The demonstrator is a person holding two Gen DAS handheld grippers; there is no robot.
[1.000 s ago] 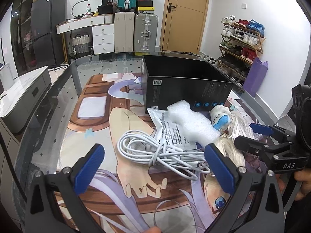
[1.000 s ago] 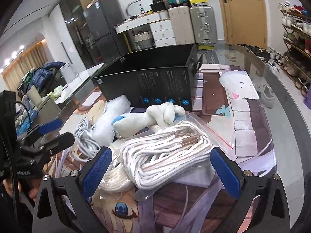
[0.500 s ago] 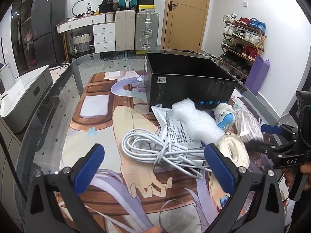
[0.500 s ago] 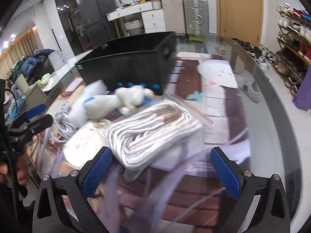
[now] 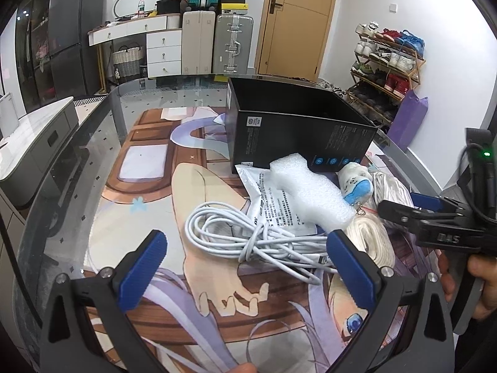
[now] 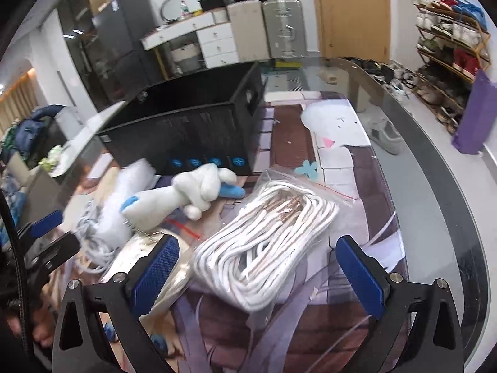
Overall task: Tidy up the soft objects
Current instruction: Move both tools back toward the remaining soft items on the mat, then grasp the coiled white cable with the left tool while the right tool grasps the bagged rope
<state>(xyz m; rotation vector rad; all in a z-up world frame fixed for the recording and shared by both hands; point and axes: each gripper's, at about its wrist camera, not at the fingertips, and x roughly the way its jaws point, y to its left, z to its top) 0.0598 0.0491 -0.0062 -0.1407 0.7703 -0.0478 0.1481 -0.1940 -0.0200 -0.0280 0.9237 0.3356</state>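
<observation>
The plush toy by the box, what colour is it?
White with blue patches, clearest in the right wrist view.

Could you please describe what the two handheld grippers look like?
Both are black, angular frames with silver screws. The left gripper and right gripper each carry two blue ribbed finger pads. Seen from the left wrist, the right gripper's side bears raised "DAS" lettering, with a black cable and a green indicator light above it.

Ahead of your left tool the cable coil blocks the way, with the black box walling off beyond it. To its left the desk lies bare and passable.
</observation>
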